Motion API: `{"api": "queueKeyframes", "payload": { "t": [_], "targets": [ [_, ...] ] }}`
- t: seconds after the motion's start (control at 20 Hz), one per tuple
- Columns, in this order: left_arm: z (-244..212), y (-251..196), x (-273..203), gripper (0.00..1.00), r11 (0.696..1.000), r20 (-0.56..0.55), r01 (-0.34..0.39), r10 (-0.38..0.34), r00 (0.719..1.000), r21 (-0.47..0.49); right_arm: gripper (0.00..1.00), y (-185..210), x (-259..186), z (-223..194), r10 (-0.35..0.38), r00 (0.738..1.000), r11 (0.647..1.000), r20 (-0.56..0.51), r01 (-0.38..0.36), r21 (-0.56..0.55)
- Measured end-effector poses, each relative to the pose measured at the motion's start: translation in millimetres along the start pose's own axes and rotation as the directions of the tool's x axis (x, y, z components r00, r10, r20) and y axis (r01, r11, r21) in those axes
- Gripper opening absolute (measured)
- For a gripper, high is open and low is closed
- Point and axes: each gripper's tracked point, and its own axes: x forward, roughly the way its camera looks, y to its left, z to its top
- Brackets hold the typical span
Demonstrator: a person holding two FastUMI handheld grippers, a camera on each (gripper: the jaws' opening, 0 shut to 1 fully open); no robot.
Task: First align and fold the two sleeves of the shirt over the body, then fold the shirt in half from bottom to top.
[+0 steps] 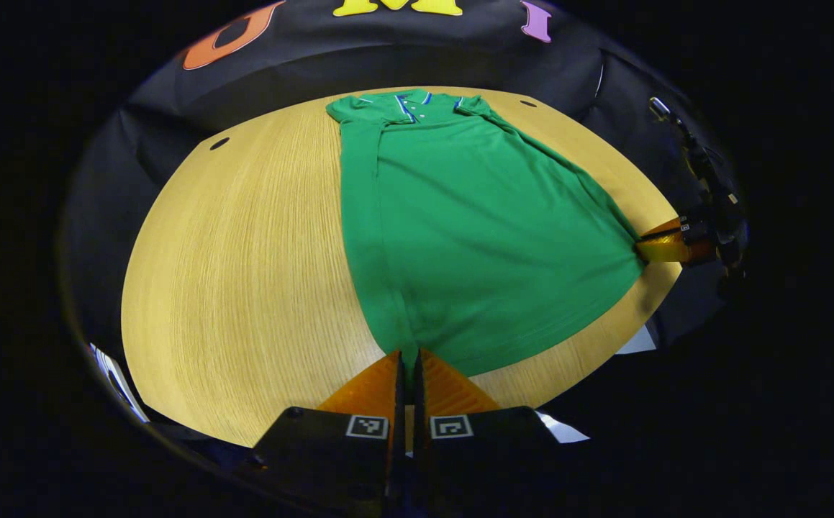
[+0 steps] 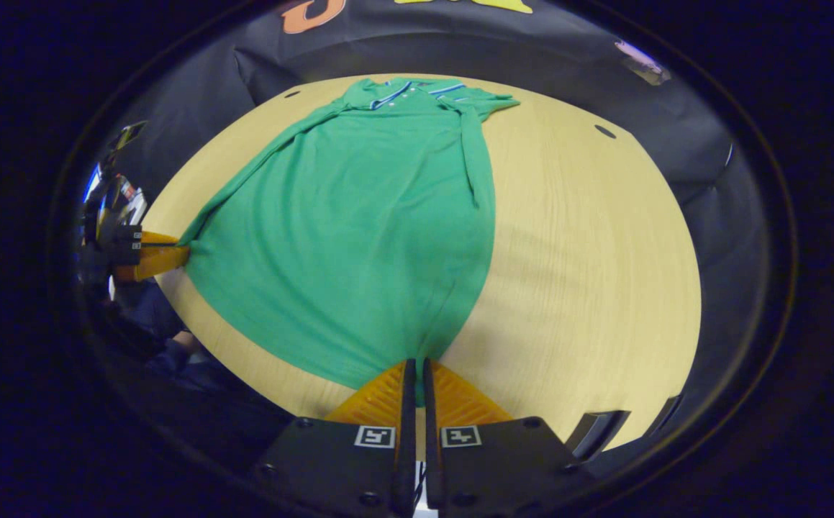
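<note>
A green polo shirt [image 1: 474, 230] lies flat on the round wooden table [image 1: 244, 273], collar at the far side, both sleeves folded over the body. My left gripper [image 1: 408, 358] is shut on the hem's left corner at the near edge. Farther off in the left gripper view, the right gripper [image 1: 648, 244] pinches the other hem corner. In the right gripper view the shirt [image 2: 359, 230] stretches away from my right gripper [image 2: 417, 367], which is shut on the hem's right corner. The left gripper [image 2: 179, 255] holds the far corner there, by the table's left edge.
The table [image 2: 589, 288] has bare wood to the right of the shirt in the right gripper view and to the left of it in the left gripper view. Small dark holes [image 1: 219, 143] mark the tabletop near the back. Black cloth walls surround the table.
</note>
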Motion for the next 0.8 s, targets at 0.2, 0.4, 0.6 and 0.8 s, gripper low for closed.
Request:
{"api": "queueKeyframes", "payload": {
  "t": [0.2, 0.4, 0.6, 0.8],
  "targets": [
    [10, -4, -12, 0.04, 0.993, 0.012, 0.085, -0.084, 0.996, -0.078, 0.02, -2, -11, 8, 0.036, 0.999, 0.998, 0.012, -0.037, 0.04],
    [23, -1, -25, 0.03, 0.995, 0.028, 0.098, -0.097, 0.995, -0.034, 0.02, -3, -27, 22, 0.068, 0.997, 0.995, 0.045, -0.07, 0.067],
    [52, 2, -32, 0.04, 0.994, 0.061, 0.112, -0.112, 0.992, 0.009, 0.05, -8, -43, 50, 0.087, 0.992, 0.992, 0.088, -0.094, 0.087],
    [98, 11, -34, 0.04, 0.992, 0.12, 0.124, -0.124, 0.985, 0.009, 0.02, -19, -58, 88, 0.097, 0.984, 0.985, 0.146, -0.116, 0.128]
  ]
}}
